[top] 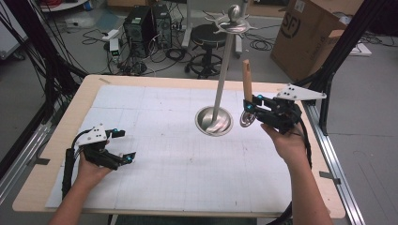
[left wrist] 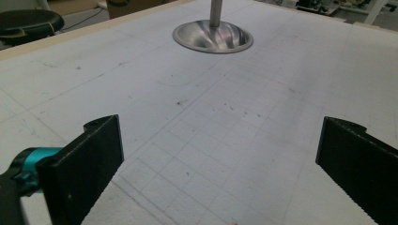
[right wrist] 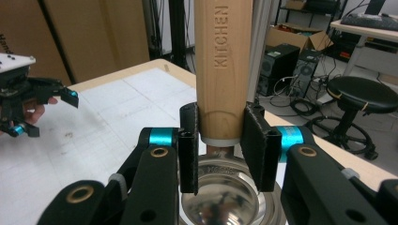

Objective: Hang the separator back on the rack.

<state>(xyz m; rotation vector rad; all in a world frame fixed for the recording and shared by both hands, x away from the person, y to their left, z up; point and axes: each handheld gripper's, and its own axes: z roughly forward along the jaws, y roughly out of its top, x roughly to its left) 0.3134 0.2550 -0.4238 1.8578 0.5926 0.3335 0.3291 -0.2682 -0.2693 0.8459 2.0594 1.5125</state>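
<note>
A metal utensil stand rises from a round base (top: 214,121) (left wrist: 212,36) at the mat's middle right, its pole (top: 224,65) topped by a ring of hooks (top: 233,23). My right gripper (top: 248,107) (right wrist: 221,145) is shut on a ladle just right of the base. The ladle's wooden handle (top: 247,82) (right wrist: 223,61) points up and its steel bowl (top: 247,118) (right wrist: 220,197) hangs below the jaws. My left gripper (top: 127,145) (left wrist: 220,154) stands open and holds nothing, low over the mat's left side; the right gripper view has it far off (right wrist: 46,115).
A white gridded mat (top: 164,154) covers the wooden table (top: 89,86). Behind the table stand a black stool (top: 209,35), computer towers (top: 148,28) and floor cables. A cardboard box (top: 305,33) and a black frame post (top: 328,79) are at the back right.
</note>
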